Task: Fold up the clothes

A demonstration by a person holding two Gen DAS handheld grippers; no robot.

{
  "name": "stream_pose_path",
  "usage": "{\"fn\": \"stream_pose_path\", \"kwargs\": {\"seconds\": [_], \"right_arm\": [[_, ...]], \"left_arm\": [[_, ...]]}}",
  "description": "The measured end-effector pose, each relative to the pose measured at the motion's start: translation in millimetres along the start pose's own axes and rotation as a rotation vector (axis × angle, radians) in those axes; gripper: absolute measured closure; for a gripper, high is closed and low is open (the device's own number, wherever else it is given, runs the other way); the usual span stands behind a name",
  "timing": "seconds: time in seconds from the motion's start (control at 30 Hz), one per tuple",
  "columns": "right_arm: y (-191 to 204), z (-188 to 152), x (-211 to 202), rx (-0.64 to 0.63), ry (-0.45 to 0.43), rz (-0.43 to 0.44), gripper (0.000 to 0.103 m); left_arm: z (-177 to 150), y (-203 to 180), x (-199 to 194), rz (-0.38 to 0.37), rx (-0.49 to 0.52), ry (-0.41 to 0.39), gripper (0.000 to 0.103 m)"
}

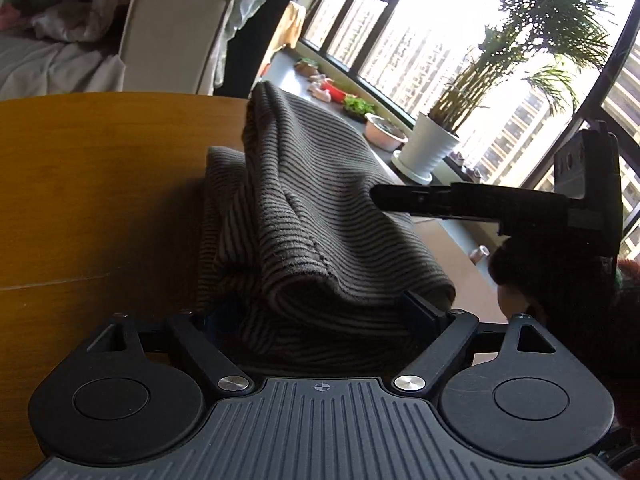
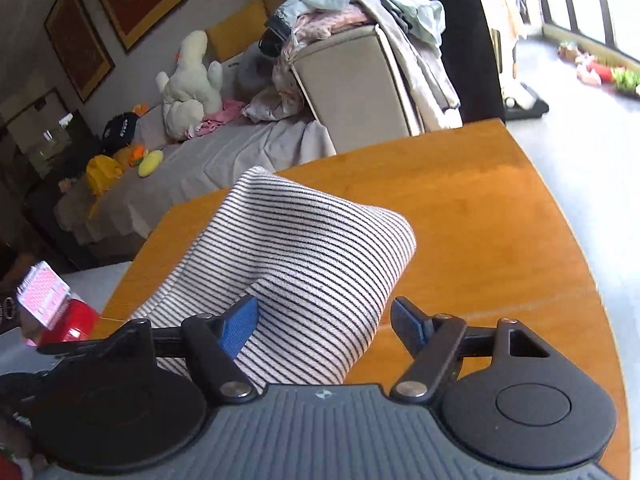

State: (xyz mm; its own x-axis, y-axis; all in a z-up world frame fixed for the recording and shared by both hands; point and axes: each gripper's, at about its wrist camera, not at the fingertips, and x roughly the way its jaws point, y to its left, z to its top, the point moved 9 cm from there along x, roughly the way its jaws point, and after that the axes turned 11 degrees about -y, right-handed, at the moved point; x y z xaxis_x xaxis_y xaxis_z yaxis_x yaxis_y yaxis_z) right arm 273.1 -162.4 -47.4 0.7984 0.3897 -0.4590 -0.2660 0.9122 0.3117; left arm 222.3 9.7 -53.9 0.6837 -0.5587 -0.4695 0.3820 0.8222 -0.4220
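Note:
A striped grey-and-black garment [image 1: 304, 216] lies bunched over the wooden table [image 1: 100, 200]. In the left wrist view its near fold drapes over my left gripper [image 1: 320, 312], whose jaws stand wide apart with cloth between them; only the right fingertip [image 1: 420, 312] shows. My right gripper reaches into the cloth from the right in that view [image 1: 374, 194]. In the right wrist view the same garment [image 2: 304, 264] lies between the spread blue pads [image 2: 240, 324] of my right gripper [image 2: 326, 322], which is open. The cloth touches the left pad only.
A sofa piled with clothes [image 2: 360, 20] stands beyond the table's far edge. A window ledge with a potted palm [image 1: 432, 148] and small pots runs along the right. The table edge [image 2: 580, 240] curves on the right, with floor beyond.

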Motion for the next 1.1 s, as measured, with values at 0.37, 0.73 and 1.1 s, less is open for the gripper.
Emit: {"fn": "stream_pose_path", "kwargs": {"seconds": [0.37, 0.73, 1.1], "right_arm": [[25.0, 22.8, -56.5, -0.258, -0.139, -0.048, 0.022], [73.3, -46.2, -68.8, -0.568, -0.096, 0.005, 0.045], [126.2, -79.6, -39.3, -0.888, -0.220, 0.024, 0.022]], "left_arm": [[-16.3, -40.2, -13.8, -0.140, -0.003, -0.012, 0.012], [12.9, 39.3, -52.2, 0.173, -0.128, -0.138, 0.041], [15.1, 46.9, -56.6, 0.210, -0.173, -0.144, 0.047]]}}
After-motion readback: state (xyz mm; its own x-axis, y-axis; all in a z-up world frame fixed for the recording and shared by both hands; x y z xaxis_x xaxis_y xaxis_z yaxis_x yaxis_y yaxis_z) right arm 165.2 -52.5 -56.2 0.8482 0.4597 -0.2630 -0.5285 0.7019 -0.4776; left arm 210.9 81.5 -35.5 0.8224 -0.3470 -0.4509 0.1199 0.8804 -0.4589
